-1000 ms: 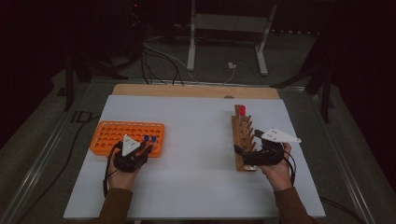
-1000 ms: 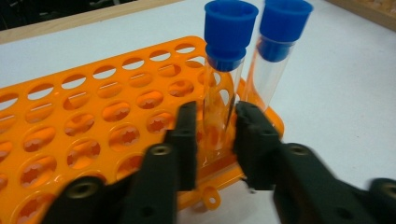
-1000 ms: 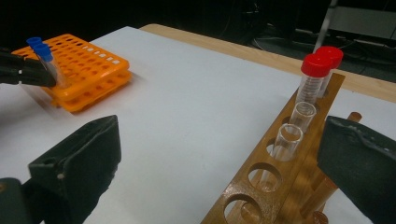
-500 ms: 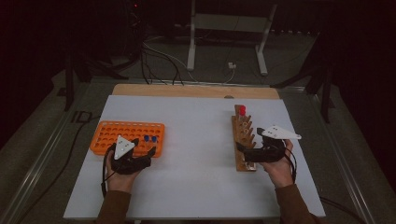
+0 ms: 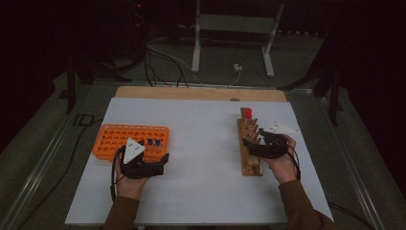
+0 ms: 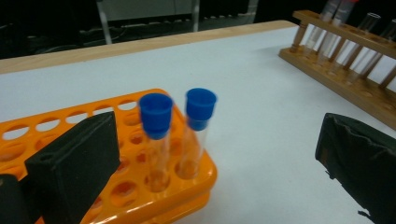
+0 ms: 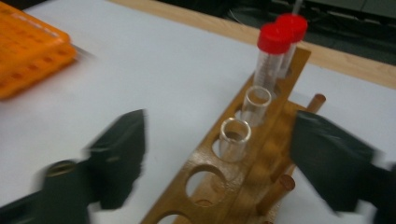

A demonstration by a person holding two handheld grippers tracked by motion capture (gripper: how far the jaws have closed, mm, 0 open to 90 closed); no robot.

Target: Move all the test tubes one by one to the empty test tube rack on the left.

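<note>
My left fingers [image 6: 224, 154] just spread, released, blue-capped tubes [image 6: 156, 135] ahead in orange rack [image 6: 196, 179]; right fingers [image 7: 219, 158] closing, nothing gripped yet, straddling open tube [image 7: 235, 139] in wooden rack [image 7: 261, 154]; centre, squeeze gently, lift straight.

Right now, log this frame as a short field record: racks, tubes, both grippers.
orange rack: at the table's left, holds two blue-capped tubes upright at its corner
wooden rack: at the right, holds two red-capped tubes and two uncapped tubes
left gripper: jaws just opened, nothing between them, tubes just ahead
right gripper: jaws closing, either side of the wooden rack, pads not touching it
</note>
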